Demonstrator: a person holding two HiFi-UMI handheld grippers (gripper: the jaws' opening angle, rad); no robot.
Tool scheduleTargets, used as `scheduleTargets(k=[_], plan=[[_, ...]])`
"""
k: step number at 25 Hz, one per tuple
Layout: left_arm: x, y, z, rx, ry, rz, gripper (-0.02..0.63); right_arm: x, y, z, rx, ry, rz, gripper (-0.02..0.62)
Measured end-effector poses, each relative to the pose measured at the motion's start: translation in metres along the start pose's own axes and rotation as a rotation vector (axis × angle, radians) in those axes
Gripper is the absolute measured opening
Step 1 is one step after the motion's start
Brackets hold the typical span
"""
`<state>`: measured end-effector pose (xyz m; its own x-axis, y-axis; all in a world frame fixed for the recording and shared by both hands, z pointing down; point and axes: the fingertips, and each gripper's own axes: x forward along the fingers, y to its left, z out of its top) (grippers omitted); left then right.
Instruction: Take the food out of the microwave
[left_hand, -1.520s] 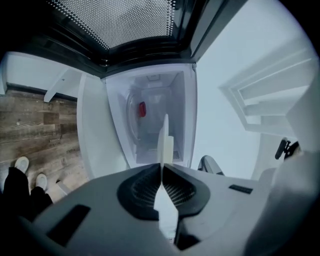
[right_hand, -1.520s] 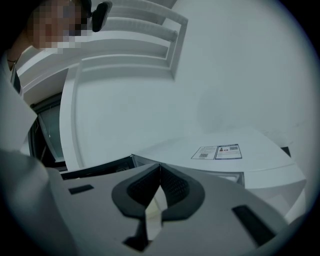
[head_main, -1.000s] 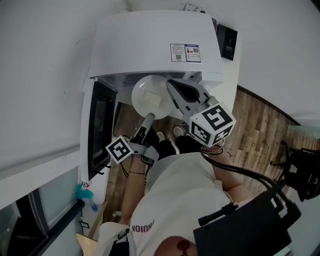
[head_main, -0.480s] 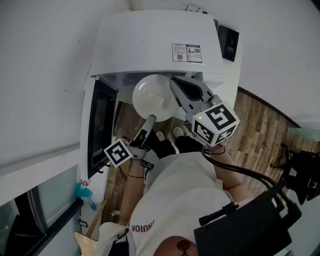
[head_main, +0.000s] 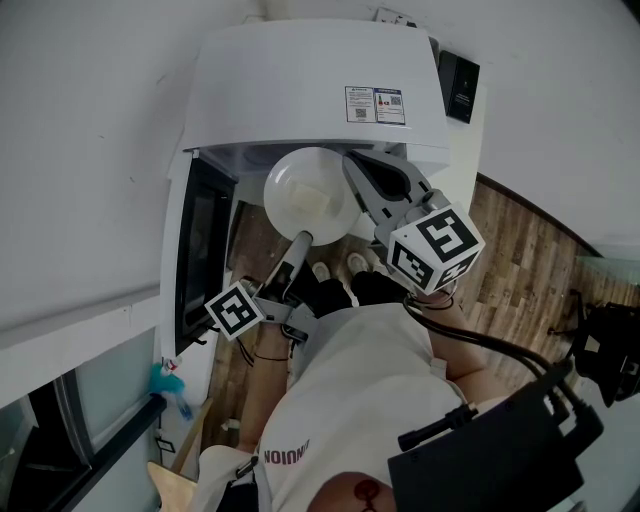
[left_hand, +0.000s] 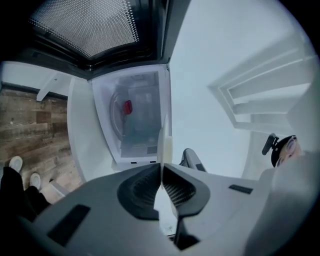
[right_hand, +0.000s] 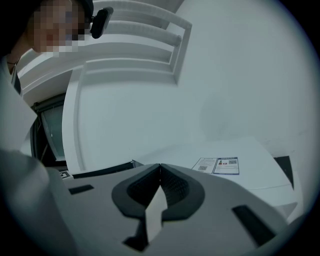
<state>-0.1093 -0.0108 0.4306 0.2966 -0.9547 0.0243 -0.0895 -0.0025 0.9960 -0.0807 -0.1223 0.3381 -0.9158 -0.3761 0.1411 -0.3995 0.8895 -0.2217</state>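
Observation:
A white plate (head_main: 300, 178) with a pale piece of food (head_main: 320, 203) on it hangs in front of the open white microwave (head_main: 300, 90). My left gripper (head_main: 300, 240) is shut on the plate's near rim. In the left gripper view the plate (left_hand: 164, 142) shows edge-on, pinched in my left gripper (left_hand: 161, 167), with the microwave's cavity (left_hand: 132, 115) behind it. My right gripper (head_main: 352, 162) hovers just right of the plate, shut with nothing in it. In the right gripper view my right gripper (right_hand: 160, 167) points over the microwave's top (right_hand: 250, 160).
The microwave's dark door (head_main: 195, 250) stands swung open to the left of the plate. Below is a wooden floor (head_main: 510, 260) with the person's shoes (head_main: 355, 262). A window ledge (head_main: 90, 330) runs at the left. A black box (head_main: 458, 85) hangs on the wall.
The plate and my left gripper have risen a little toward the camera. My right gripper has drifted slightly to the right and stays shut.

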Motion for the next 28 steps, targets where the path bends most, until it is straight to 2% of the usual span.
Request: scheduleTargets(k=[28], plan=[[-0.003, -0.018, 0.006, 0.007, -0.008, -0.027, 0.025, 0.001, 0.006, 0.006, -0.008, 0.011, 0.013, 0.021]])
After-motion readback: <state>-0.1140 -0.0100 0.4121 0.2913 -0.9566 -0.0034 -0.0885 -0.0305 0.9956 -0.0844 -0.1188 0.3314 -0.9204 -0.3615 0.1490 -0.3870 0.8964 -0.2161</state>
